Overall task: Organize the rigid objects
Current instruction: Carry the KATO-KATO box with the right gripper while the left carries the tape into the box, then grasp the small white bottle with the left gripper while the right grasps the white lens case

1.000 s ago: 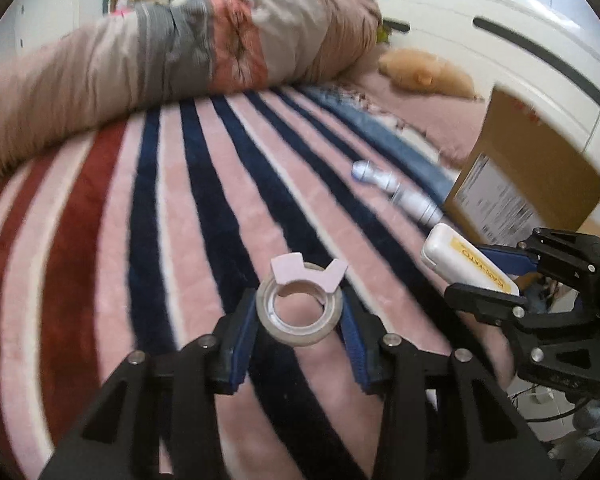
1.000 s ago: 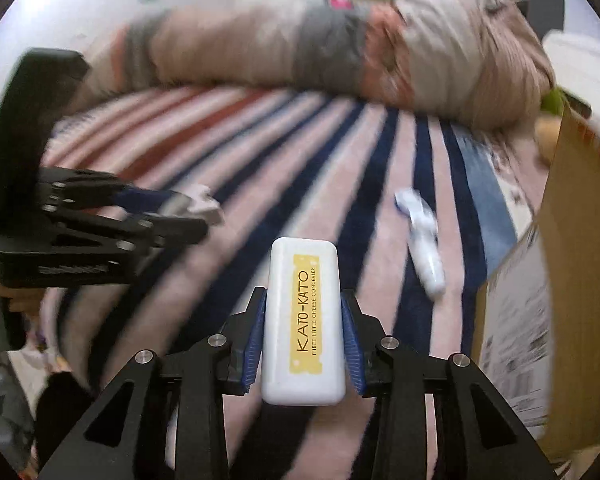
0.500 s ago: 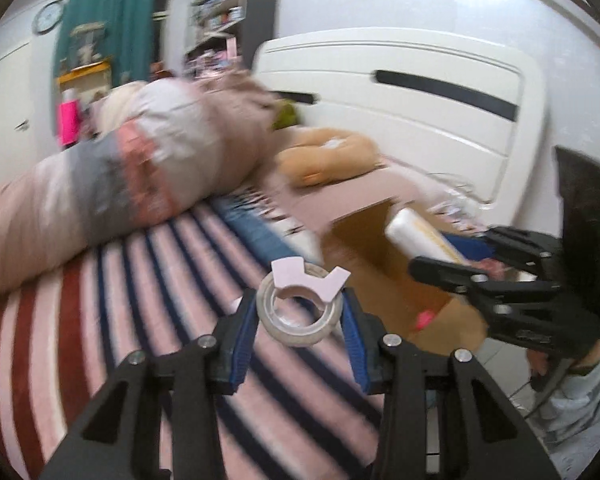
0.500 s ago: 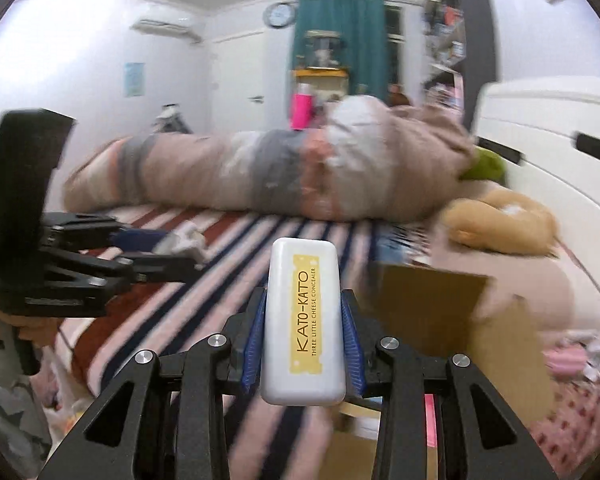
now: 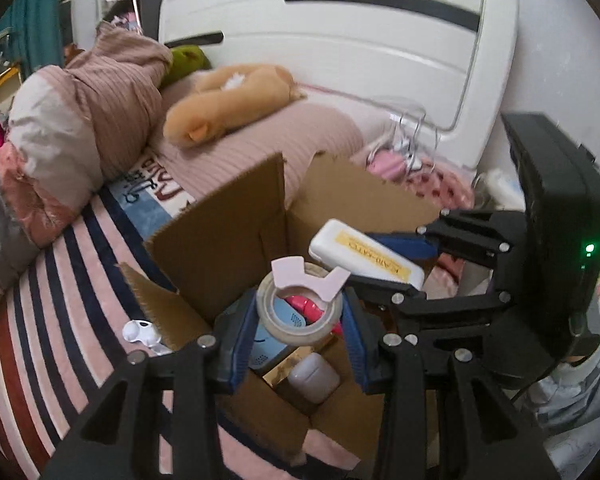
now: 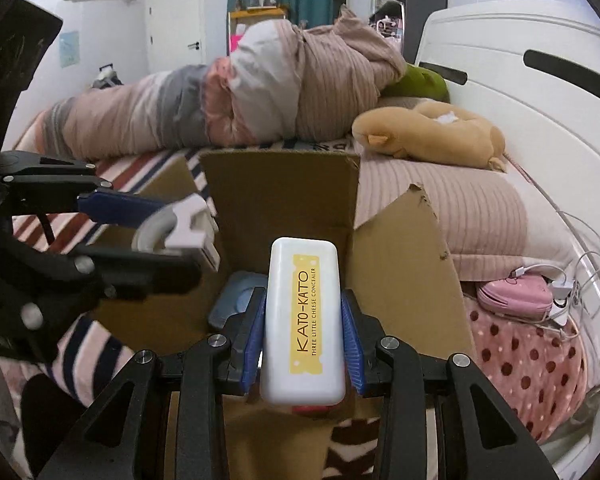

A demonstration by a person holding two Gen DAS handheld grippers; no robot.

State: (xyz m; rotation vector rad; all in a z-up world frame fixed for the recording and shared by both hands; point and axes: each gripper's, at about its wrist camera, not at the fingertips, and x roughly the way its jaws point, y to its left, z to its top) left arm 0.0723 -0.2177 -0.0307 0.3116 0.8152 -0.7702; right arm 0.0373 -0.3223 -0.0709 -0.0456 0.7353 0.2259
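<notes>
My left gripper [image 5: 300, 316] is shut on a roll of clear tape [image 5: 288, 320] with a pale pink dispenser tab, held above the open cardboard box [image 5: 220, 236]. My right gripper [image 6: 303, 332] is shut on a white case [image 6: 303, 320] with a yellow KATO-KATO label, also over the box [image 6: 396, 256]. Each gripper shows in the other's view: the white case [image 5: 364, 254] at right, the tape [image 6: 160, 232] at left. Inside the box lie a blue item [image 5: 272, 340], a red-pink item [image 5: 306, 306] and a small white case [image 5: 314, 378].
The box stands on a striped pink, navy and red blanket [image 5: 52, 320]. A white bottle [image 5: 140, 332] lies beside the box. A rolled quilt [image 6: 220, 108], a tan plush toy [image 6: 432, 136], a white headboard [image 5: 340, 36], and a pink pouch with cables [image 6: 516, 294] surround it.
Both grippers have swung from over the striped blanket to above the open box, which now shows its inside. Each keeps hold of its object.
</notes>
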